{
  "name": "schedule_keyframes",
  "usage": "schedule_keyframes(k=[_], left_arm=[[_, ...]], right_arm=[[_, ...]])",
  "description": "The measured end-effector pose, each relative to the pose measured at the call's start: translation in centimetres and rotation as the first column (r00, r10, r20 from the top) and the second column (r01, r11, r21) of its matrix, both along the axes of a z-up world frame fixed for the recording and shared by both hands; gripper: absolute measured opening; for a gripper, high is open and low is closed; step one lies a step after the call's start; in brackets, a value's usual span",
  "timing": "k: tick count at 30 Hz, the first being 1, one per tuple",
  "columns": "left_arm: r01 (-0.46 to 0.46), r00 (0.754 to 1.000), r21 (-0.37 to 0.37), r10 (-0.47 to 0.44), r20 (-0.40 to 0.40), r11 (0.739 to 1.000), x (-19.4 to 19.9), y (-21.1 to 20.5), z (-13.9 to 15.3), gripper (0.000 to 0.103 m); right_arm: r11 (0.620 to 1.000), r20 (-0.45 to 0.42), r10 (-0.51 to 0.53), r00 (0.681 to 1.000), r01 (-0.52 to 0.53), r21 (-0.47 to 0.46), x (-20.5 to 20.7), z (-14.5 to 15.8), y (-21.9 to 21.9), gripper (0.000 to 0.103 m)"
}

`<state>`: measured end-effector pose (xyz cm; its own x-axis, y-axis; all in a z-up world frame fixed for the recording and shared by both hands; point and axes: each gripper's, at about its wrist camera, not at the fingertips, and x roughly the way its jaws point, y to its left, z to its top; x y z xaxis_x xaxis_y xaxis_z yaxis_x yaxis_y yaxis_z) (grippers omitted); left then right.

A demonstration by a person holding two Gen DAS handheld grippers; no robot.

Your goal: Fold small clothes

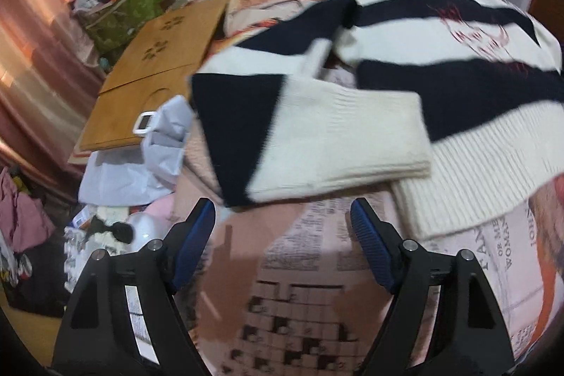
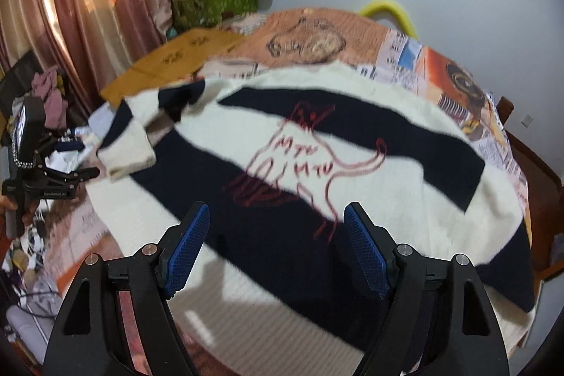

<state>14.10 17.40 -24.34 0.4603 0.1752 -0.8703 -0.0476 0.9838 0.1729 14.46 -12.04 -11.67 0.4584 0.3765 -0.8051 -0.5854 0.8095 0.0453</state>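
A cream and navy striped sweater [image 2: 370, 143] with a red line drawing lies spread on a table under a newspaper-print cloth [image 1: 299, 270]. Its left sleeve [image 1: 335, 136] is folded in over the body, cream cuff on top. My left gripper [image 1: 282, 217] hovers open over bare cloth just short of that cuff, with nothing between its blue pads. My right gripper [image 2: 276, 221] is open above the sweater's lower navy stripe, also holding nothing. In the right wrist view the left gripper [image 2: 84, 173] shows at the left edge, beside the cuff [image 2: 128, 154].
A wooden board [image 1: 155, 73] and a white plastic bag [image 1: 155, 143] lie off the table's left side. A green bag piled with clutter [image 2: 211, 2] stands by the pink curtain [image 2: 88, 6]. A wooden chair [image 2: 539, 171] is at the right, a yellow object [image 2: 387, 11] behind the table.
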Motion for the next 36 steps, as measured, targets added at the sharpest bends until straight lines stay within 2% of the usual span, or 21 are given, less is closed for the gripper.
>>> schedule_keyframes(k=[5, 6, 7, 8, 10, 12, 17, 20, 27, 31, 36], left_arm=[[0.078, 0.996, 0.047, -0.08, 0.039, 0.996, 1.4, -2.4, -0.7, 0.079], [0.092, 0.994, 0.039, -0.094, 0.049, 0.995, 1.6, -2.5, -0.6, 0.073], [0.119, 0.99, 0.026, -0.121, 0.069, 0.993, 1.7, -2.9, -0.6, 0.058], [0.132, 0.988, 0.015, -0.133, 0.081, 0.991, 1.9, -3.2, -0.6, 0.05], [0.122, 0.99, -0.018, -0.12, 0.071, 0.992, 2.6, -3.4, -0.7, 0.02], [0.098, 0.993, -0.031, -0.096, 0.068, 0.995, 3.1, -3.3, -0.7, 0.012], [0.008, 0.993, -0.063, -0.001, 0.117, 0.998, 3.6, -1.2, 1.9, 0.01], [-0.049, 0.984, -0.081, 0.062, 0.167, 0.996, 4.5, 0.4, 4.7, 0.01], [-0.176, 0.935, -0.134, 0.208, 0.285, 0.975, 10.5, 3.3, 13.2, 0.009], [-0.174, 0.913, -0.112, 0.203, 0.354, 0.978, 15.1, 2.0, 17.6, 0.009], [-0.106, 0.901, -0.069, 0.125, 0.416, 0.992, 20.1, -2.1, 22.1, 0.009]], right_arm=[[1.0, -0.041, -0.006, 0.999, 0.005, -0.021, -0.7, -1.2, -0.5, 0.075], [1.0, -0.045, -0.007, 0.999, 0.006, -0.023, -0.8, -1.4, -0.6, 0.075], [1.0, -0.048, -0.008, 0.999, 0.007, -0.024, -0.9, -1.5, -0.7, 0.075], [1.0, -0.049, -0.009, 0.999, 0.008, -0.025, -1.0, -1.5, -0.7, 0.075], [1.0, -0.047, -0.009, 0.999, 0.008, -0.025, -1.1, -1.5, -0.8, 0.075], [1.0, -0.044, -0.007, 0.999, 0.006, -0.021, -1.2, -1.5, -0.9, 0.076], [1.0, -0.044, -0.016, 0.999, 0.016, -0.006, -0.8, -1.7, -1.5, 0.076], [1.0, -0.05, -0.026, 0.998, 0.026, 0.002, -0.3, -2.0, -1.9, 0.075], [0.998, -0.052, -0.053, 0.997, 0.055, 0.043, 0.9, -2.1, -3.4, 0.075], [0.994, -0.039, -0.075, 0.996, 0.078, 0.072, 1.8, -1.7, -4.7, 0.075], [0.988, -0.026, -0.109, 0.994, 0.111, 0.109, 3.1, -1.2, -6.7, 0.075]])
